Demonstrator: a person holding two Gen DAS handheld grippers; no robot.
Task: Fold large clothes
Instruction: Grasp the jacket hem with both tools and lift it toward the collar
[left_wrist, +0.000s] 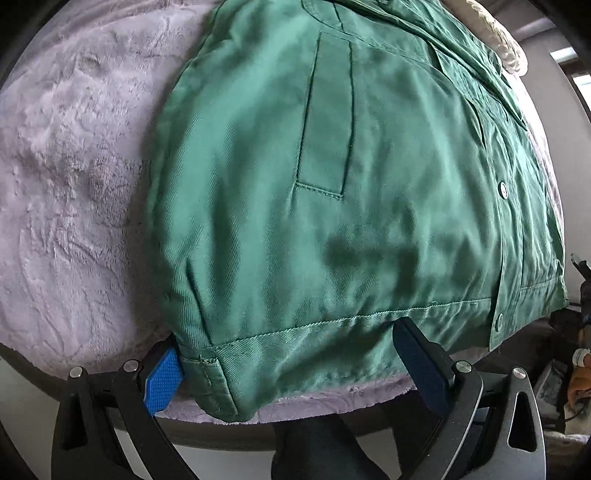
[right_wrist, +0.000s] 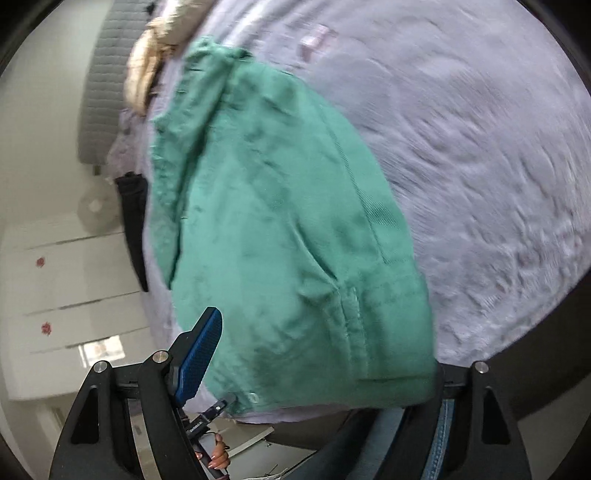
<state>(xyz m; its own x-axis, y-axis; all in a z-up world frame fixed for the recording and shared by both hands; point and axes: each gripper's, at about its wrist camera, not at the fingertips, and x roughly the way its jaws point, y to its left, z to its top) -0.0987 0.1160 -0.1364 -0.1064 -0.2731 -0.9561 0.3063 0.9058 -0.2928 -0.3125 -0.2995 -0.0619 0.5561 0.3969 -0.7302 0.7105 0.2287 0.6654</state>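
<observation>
A plush lilac blanket (left_wrist: 66, 155) is spread beneath a green twill jacket (left_wrist: 332, 184) with snaps. Its hem corner is straddled by the wide-open left gripper (left_wrist: 291, 354); the right gripper (right_wrist: 317, 354) is spread wide across the opposite corner

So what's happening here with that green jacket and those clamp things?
A person holds a two-finger gripper in each hand and is working on folding a green jacket spread on a fuzzy lilac blanket. The left gripper straddles the jacket's bottom hem near one corner, jaws wide, not pinching. The right gripper stands open at the hem's other end. Neither has gripped the cloth yet.
</observation>
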